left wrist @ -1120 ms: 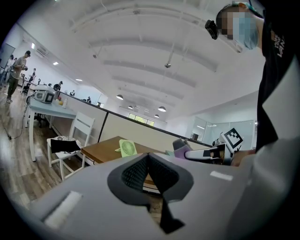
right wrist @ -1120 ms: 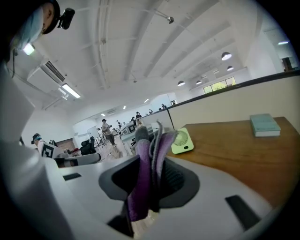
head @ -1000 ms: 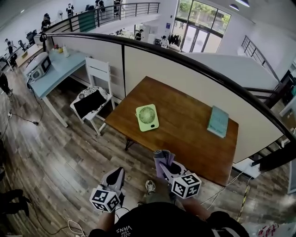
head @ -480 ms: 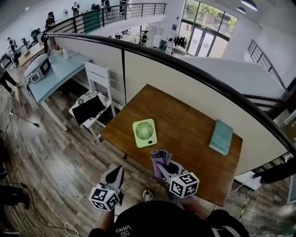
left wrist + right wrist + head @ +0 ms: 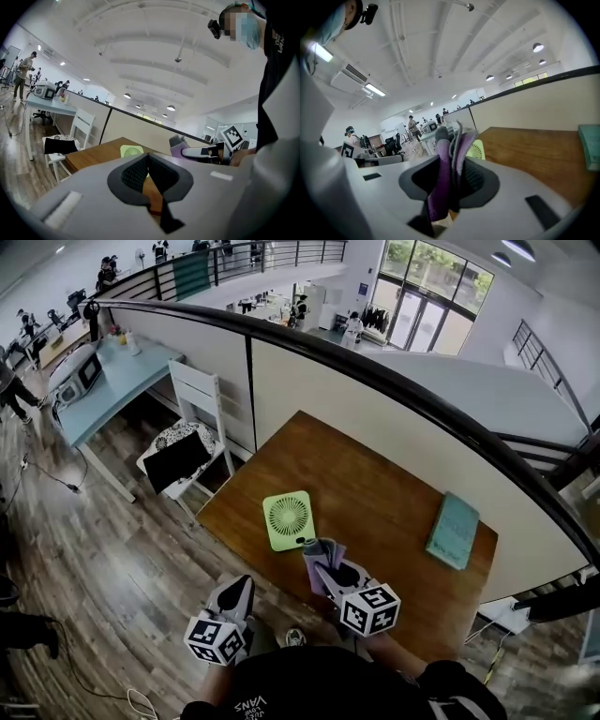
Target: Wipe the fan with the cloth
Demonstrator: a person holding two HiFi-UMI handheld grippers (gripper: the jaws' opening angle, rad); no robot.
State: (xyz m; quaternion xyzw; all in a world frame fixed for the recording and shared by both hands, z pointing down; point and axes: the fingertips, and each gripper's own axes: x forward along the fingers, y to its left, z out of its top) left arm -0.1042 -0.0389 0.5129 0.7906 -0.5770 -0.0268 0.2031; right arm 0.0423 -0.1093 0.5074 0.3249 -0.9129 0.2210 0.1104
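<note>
A small light-green fan (image 5: 288, 519) lies flat on the brown wooden table (image 5: 394, 493), near its front left corner. It also shows as a green shape in the left gripper view (image 5: 131, 150) and behind the cloth in the right gripper view (image 5: 477, 149). My right gripper (image 5: 322, 563) is shut on a folded purple and grey cloth (image 5: 323, 554), just right of the fan's near edge; the cloth (image 5: 449, 164) sticks up between the jaws. My left gripper (image 5: 236, 594) hangs over the floor short of the table, shut and empty.
A teal book (image 5: 452, 531) lies at the table's right end. A white chair (image 5: 192, 427) with a dark cushion stands left of the table, a pale blue desk (image 5: 103, 381) beyond it. A partition wall (image 5: 375, 399) runs behind the table. People stand far off.
Both grippers have moved forward toward the table. The right gripper with the cloth now reaches the fan's near right edge; the fan and table sit closer and lower in the head view.
</note>
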